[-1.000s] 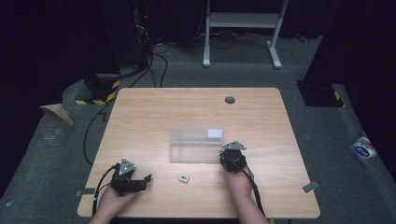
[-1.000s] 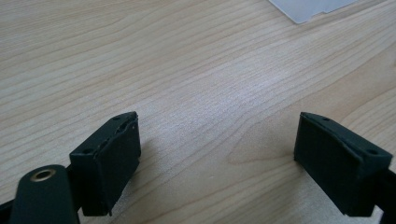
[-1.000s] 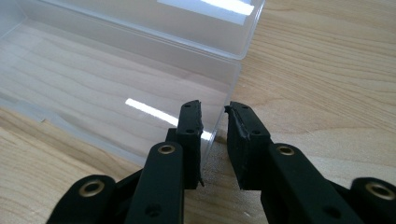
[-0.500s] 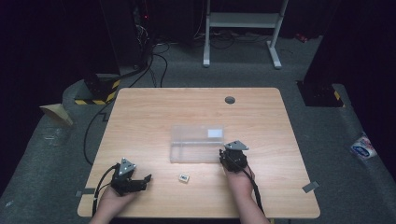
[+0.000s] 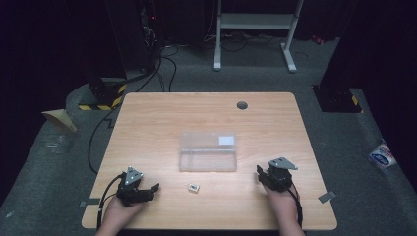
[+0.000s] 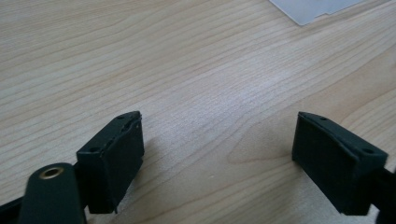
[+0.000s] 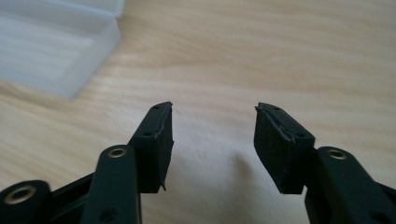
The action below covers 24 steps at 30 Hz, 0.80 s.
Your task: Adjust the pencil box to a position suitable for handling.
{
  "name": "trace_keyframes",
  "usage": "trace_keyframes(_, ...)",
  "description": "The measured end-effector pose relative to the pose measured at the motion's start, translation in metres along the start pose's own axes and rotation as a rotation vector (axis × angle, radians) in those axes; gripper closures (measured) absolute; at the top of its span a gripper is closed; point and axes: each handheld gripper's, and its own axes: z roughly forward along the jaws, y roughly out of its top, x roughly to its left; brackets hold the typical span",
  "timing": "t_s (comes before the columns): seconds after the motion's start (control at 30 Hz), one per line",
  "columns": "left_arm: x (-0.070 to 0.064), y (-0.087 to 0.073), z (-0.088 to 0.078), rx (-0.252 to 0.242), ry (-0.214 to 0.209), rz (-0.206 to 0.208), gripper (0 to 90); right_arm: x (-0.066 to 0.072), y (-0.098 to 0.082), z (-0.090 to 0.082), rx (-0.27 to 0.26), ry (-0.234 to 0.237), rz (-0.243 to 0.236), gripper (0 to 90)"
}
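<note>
On the surface: clear box mid | left hand-held gripper spread, empty | right hand-held gripper spread, empty, beside box

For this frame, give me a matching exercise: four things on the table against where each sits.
Things:
1. clear plastic box
2. small white piece
3. left gripper
4. round hole

Places:
A. far edge of the table
B. near left corner
C. table centre
D. just nearer than the box

Pairs: 1-C, 2-D, 3-B, 4-A
</note>
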Motion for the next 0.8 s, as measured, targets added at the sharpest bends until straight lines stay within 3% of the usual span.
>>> trace_keyframes(0.2, -0.002, 0.000, -0.001, -0.003, 0.000, 0.007, 18.6, -0.004, -0.013, -0.004, 0.045, 0.009, 0.027, 39.6)
trace_keyframes(0.27, -0.001, -0.002, -0.002, -0.005, 0.000, 0.005, 18.4, -0.002, -0.012, -0.002, 0.070, 0.037, -0.001, 37.2)
trace_keyframes(0.5, -0.004, 0.001, -0.005, 0.012, -0.007, -0.037, 22.0, 0.001, -0.013, -0.003, 0.068, 0.029, 0.003, 37.0)
trace_keyframes(0.7, -0.018, 0.006, -0.008, -0.026, -0.020, -0.018, 25.1, 0.002, -0.012, -0.002, 0.070, 0.025, 0.007, 37.1)
trace_keyframes(0.8, -0.019, 0.007, -0.008, -0.019, -0.039, -0.011, 31.0, 0.002, -0.012, -0.002, 0.068, 0.026, 0.007, 37.1)
